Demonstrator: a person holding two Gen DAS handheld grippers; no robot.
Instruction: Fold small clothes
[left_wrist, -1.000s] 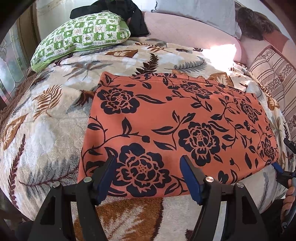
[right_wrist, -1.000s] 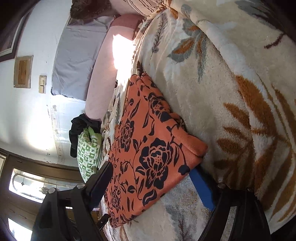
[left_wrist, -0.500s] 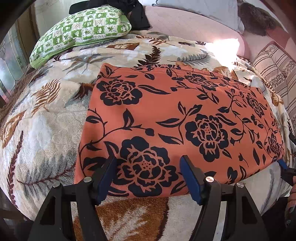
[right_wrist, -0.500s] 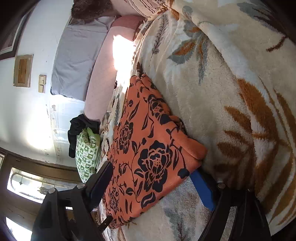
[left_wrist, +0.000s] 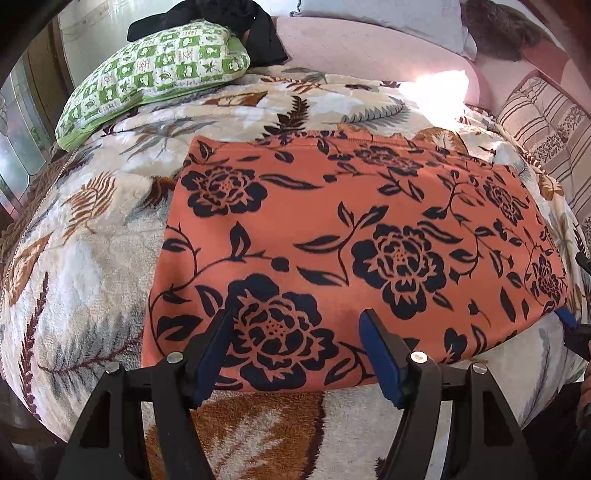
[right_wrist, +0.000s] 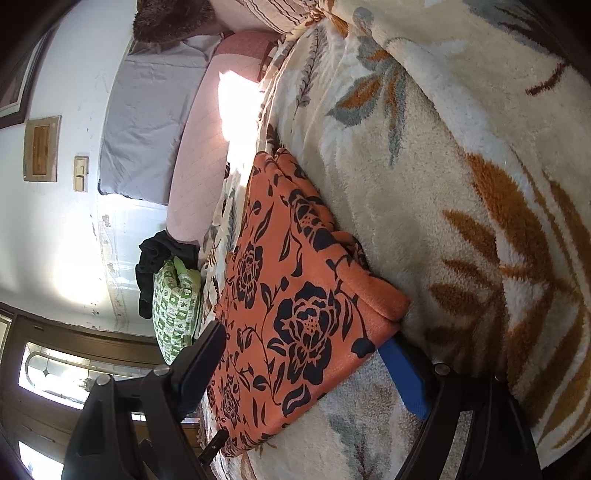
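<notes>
An orange garment (left_wrist: 351, 229) with a dark flower print lies folded into a flat rectangle on the leaf-patterned blanket (left_wrist: 92, 258). My left gripper (left_wrist: 293, 321) hangs open over its near edge, the fingers apart above the cloth and pressing nothing. In the right wrist view the same garment (right_wrist: 295, 295) runs away from me. My right gripper (right_wrist: 303, 339) stands open around its near end: the blue pad (right_wrist: 402, 373) lies low beside the corner fold, and the other finger is up on the far side. That blue pad (left_wrist: 565, 317) also shows at the garment's right corner.
A green checked pillow (left_wrist: 155, 70) with a black cloth (left_wrist: 258, 33) on it lies at the back left. A pink bolster (left_wrist: 369, 51), a grey pillow (right_wrist: 147, 129) and a striped cushion (left_wrist: 546, 125) line the back and right. The bed's edge drops off close below me.
The left wrist view dipped slightly toward the garment and came back. The garment lies as before, and both grippers keep the same opening.
</notes>
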